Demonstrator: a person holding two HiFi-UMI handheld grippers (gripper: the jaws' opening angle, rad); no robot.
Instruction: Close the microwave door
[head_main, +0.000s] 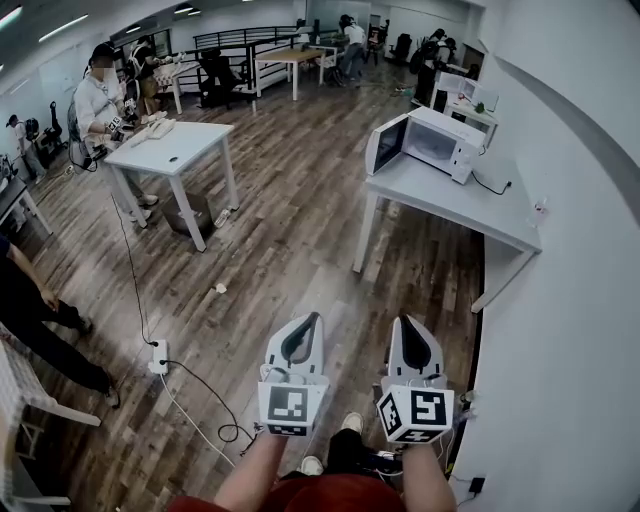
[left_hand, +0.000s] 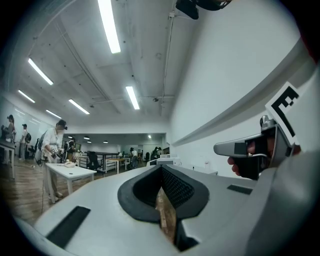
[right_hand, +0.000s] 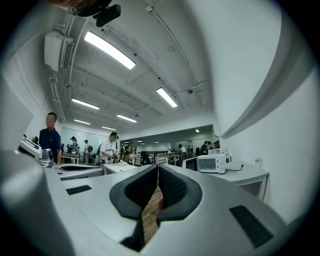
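A white microwave (head_main: 438, 140) stands on a white table (head_main: 450, 195) against the right wall, far ahead of me. Its door (head_main: 385, 143) hangs open to the left. In the right gripper view the microwave (right_hand: 214, 163) shows small in the distance, with the open door (right_hand: 190, 163) beside it. My left gripper (head_main: 312, 318) and right gripper (head_main: 405, 320) are held side by side near my body, pointing level toward the room. Both are far short of the table. The left gripper (left_hand: 161, 167) has its jaws shut with nothing between them. The right gripper (right_hand: 158, 167) is also shut and empty.
A second white table (head_main: 170, 150) stands to the left with a person (head_main: 100, 100) at it. A power strip (head_main: 158, 357) and cables lie on the wooden floor at lower left. More people and desks fill the back. A white wall (head_main: 590, 250) runs along the right.
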